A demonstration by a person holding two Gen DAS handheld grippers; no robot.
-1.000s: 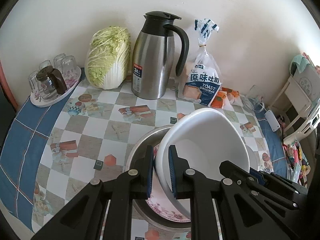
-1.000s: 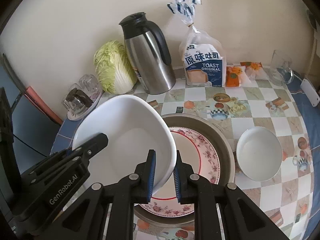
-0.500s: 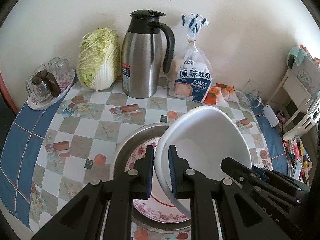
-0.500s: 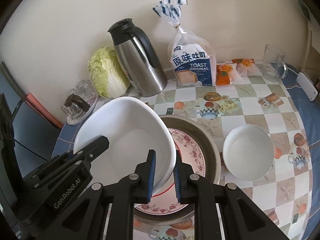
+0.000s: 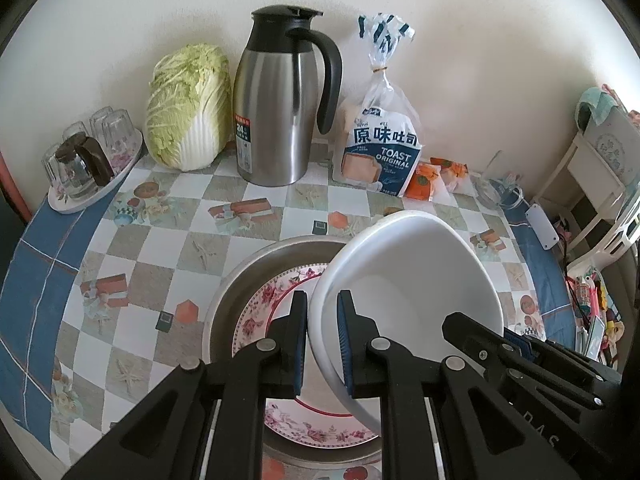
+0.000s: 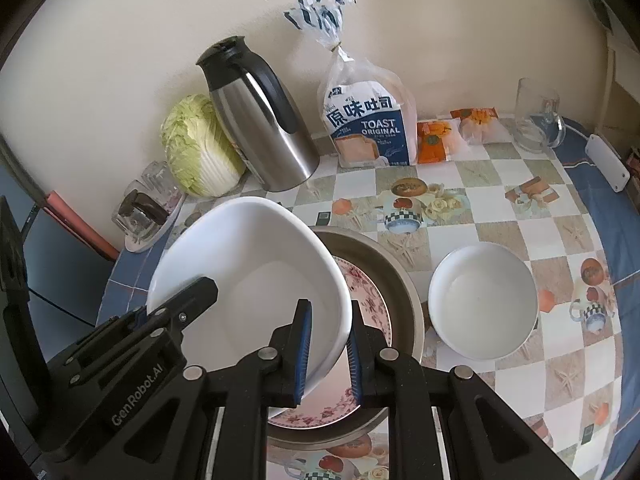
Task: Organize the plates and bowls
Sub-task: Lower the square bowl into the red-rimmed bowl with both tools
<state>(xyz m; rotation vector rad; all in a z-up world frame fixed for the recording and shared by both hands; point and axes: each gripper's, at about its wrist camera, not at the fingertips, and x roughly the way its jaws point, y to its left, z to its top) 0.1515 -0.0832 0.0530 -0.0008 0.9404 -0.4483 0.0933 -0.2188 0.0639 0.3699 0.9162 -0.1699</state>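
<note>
A large white bowl is held in the air, tilted, by both grippers. My left gripper is shut on its left rim. My right gripper is shut on its right rim. Under it a floral plate lies inside a metal basin on the table. A smaller white bowl stands on the table to the right of the basin.
Along the back wall stand a cabbage, a steel thermos jug, a toast bag, orange snack packets and a glass mug. A tray of glasses is at the far left.
Both grippers have lifted the large white bowl and drawn back from the wall. More of the floral plate and basin shows beneath it.
</note>
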